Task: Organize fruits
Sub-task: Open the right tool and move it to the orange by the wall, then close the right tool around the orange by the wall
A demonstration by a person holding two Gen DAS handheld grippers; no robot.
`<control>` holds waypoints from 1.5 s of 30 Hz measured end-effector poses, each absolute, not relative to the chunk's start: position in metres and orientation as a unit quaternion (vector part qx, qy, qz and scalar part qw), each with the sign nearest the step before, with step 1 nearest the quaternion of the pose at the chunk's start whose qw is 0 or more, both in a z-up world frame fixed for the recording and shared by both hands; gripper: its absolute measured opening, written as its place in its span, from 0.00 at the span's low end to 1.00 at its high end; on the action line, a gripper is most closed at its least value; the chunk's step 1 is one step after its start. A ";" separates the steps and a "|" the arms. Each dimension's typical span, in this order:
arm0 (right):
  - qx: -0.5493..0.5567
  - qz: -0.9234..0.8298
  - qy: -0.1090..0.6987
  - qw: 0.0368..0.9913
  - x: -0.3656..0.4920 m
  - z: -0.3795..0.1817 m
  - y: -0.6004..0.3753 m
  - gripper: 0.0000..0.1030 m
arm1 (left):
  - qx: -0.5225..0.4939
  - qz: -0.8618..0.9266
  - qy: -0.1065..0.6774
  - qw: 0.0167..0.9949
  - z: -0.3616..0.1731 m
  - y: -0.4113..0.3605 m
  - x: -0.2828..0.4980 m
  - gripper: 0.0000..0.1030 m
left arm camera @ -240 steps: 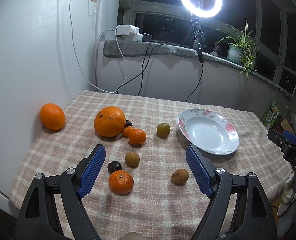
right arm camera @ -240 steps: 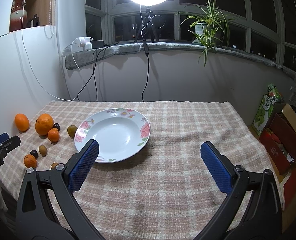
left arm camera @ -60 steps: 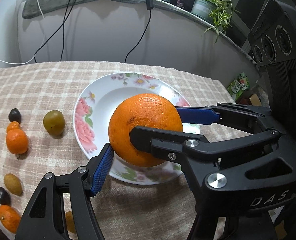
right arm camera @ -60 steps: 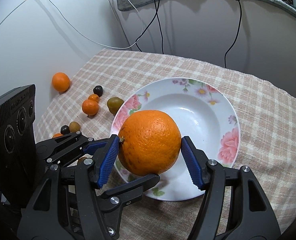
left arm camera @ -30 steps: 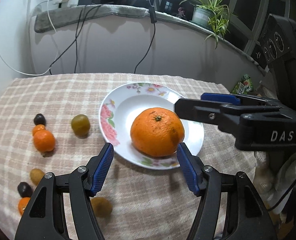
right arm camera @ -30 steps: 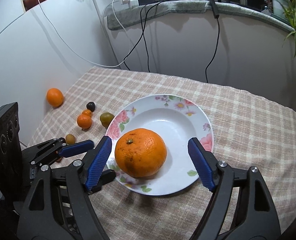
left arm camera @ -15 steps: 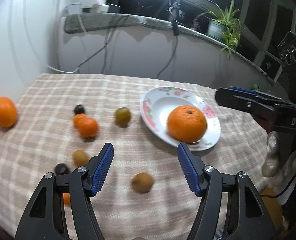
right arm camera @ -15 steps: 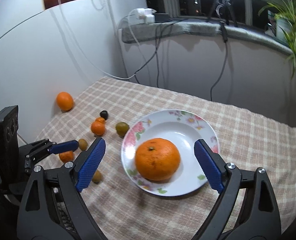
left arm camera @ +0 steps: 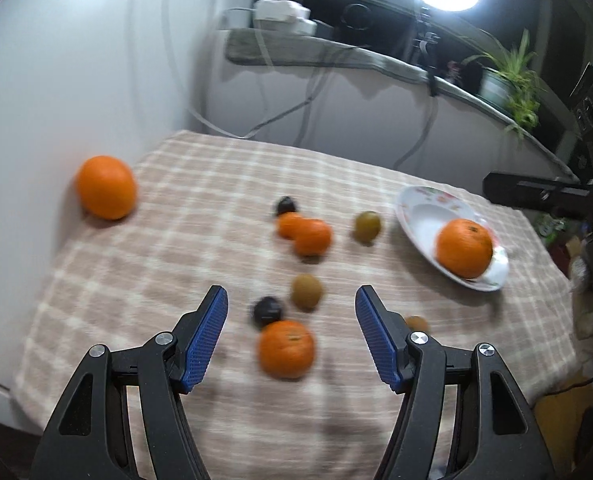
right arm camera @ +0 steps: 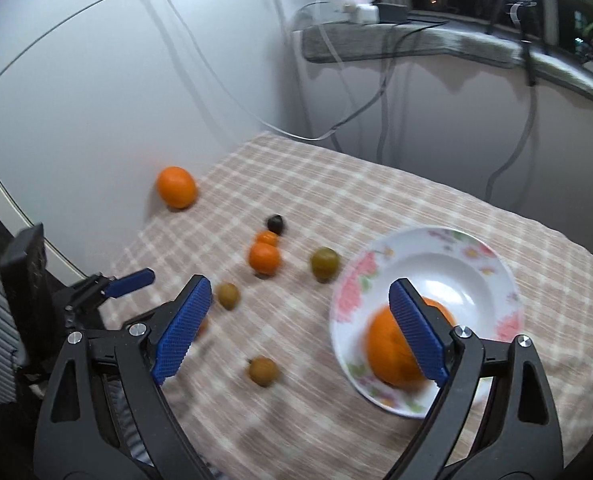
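A large orange [left arm camera: 463,253] lies in the flowered white plate [left arm camera: 416,208] at the right, free of both grippers. My left gripper [left arm camera: 290,308] is open above loose fruit near the front edge: a small orange [left arm camera: 286,349], a dark plum [left arm camera: 268,311] and a kiwi [left arm camera: 306,291]. My right gripper [right arm camera: 300,292] is open and empty. Its right finger hides part of the large orange [right arm camera: 388,354] in the plate [right arm camera: 436,236]. A medium orange [left arm camera: 105,187] rests by the white wall at the far left.
Mid-cloth lie two mandarins [left arm camera: 304,234], a dark fruit [left arm camera: 286,205] and a green fruit [left arm camera: 367,226]. Another kiwi [right arm camera: 262,370] lies near the front. The checked tablecloth [left arm camera: 200,248] drops off at the front and right edges. Cables hang from the ledge behind.
Both grippers have swung left, away from the plate and toward the loose fruit. The large orange stays in the plate. The right jaws stand wider than a second ago.
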State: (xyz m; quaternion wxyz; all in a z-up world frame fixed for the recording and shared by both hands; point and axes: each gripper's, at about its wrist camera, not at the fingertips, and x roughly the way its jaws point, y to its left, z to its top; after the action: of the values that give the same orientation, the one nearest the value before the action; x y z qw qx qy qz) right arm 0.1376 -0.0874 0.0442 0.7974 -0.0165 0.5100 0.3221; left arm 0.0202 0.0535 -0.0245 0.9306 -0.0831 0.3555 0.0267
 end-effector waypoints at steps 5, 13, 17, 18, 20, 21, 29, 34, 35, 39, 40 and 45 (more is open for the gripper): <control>0.005 0.361 0.525 0.770 0.154 0.040 -0.052 0.90 | -0.088 0.069 0.346 0.932 -0.025 0.081 0.017 0.64; 0.057 0.412 0.569 0.710 0.186 0.016 0.012 0.90 | -0.111 0.124 0.334 0.928 -0.029 0.129 0.025 0.64; 0.069 0.422 0.592 0.683 0.201 -0.004 0.046 0.90 | -0.119 0.141 0.330 0.926 -0.032 0.145 0.035 0.64; 0.070 0.426 0.595 0.678 0.204 -0.008 0.052 0.90 | -0.119 0.145 0.331 0.925 -0.034 0.149 0.038 0.64; 0.074 0.433 0.604 0.665 0.209 -0.017 0.067 0.90 | -0.117 0.154 0.333 0.923 -0.037 0.154 0.046 0.64; 0.076 0.436 0.608 0.660 0.211 -0.021 0.073 0.90 | -0.117 0.157 0.334 0.922 -0.038 0.156 0.049 0.64; 0.069 0.448 0.629 0.631 0.227 -0.051 0.123 0.90 | -0.127 0.173 0.337 0.917 -0.044 0.173 0.074 0.64; 0.053 0.463 0.627 0.625 0.236 -0.062 0.146 0.85 | -0.140 0.182 0.337 0.913 -0.047 0.183 0.082 0.64; 0.048 0.465 0.628 0.622 0.237 -0.064 0.151 0.84 | -0.141 0.184 0.337 0.913 -0.047 0.184 0.084 0.64; 0.028 0.479 0.628 0.613 0.238 -0.072 0.169 0.83 | -0.144 0.189 0.339 0.910 -0.049 0.189 0.092 0.64; 0.025 0.482 0.628 0.610 0.238 -0.073 0.173 0.83 | -0.145 0.191 0.338 0.910 -0.049 0.189 0.093 0.64; 0.014 0.490 0.629 0.603 0.242 -0.082 0.188 0.76 | -0.149 0.199 0.339 0.907 -0.051 0.195 0.099 0.64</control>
State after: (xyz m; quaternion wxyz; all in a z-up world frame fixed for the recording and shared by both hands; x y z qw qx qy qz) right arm 0.2420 0.1875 -0.0824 0.6030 0.0141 0.6293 0.4902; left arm 0.0988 0.1948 -0.0508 0.9074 -0.1493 0.3390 0.1986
